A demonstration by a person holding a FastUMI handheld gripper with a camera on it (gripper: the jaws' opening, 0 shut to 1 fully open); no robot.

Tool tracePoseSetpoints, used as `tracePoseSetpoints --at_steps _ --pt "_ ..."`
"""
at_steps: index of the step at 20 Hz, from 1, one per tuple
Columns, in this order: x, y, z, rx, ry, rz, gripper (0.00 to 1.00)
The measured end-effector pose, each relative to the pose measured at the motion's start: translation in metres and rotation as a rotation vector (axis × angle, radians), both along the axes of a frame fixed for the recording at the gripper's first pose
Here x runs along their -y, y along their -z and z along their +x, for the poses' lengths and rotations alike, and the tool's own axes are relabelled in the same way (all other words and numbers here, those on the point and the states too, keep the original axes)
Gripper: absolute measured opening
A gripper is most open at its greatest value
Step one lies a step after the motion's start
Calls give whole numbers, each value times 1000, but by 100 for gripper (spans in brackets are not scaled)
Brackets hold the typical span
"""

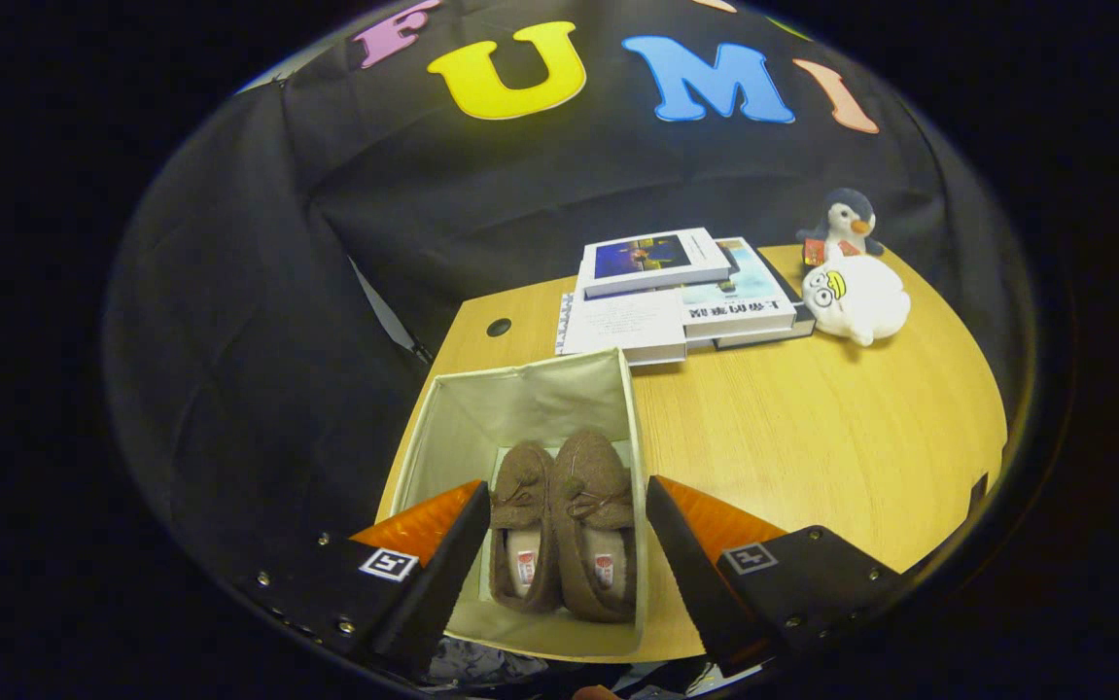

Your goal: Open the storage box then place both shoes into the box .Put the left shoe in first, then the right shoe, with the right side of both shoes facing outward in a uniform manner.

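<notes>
Two brown slippers (564, 530) lie side by side in the open box (481, 413) on the table (812, 437) — toes apparently pointing away. The gripper (569, 530) hangs above, jaws wide, holding nothing. Beyond — books (676, 292) and two plush toys (851, 282).

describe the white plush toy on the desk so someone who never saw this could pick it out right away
Start at the wooden desk and look far beyond the open claw, past the fabric storage box holding both shoes. Right of the stack of books lies a round white plush toy with a yellow beak. The grey penguin plush behind it stands upright and is smaller.
</notes>
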State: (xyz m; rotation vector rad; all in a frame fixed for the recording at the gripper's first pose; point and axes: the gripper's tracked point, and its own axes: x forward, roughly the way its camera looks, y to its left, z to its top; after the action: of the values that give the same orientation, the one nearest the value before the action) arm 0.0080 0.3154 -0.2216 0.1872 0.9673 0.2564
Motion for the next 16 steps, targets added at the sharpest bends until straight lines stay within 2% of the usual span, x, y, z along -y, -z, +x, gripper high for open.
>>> tracePoseSetpoints --at_steps 9,16 --pt "49 -86 12 244 -37 4 98" --pt "126 -132 16 402 -20 -61 98"
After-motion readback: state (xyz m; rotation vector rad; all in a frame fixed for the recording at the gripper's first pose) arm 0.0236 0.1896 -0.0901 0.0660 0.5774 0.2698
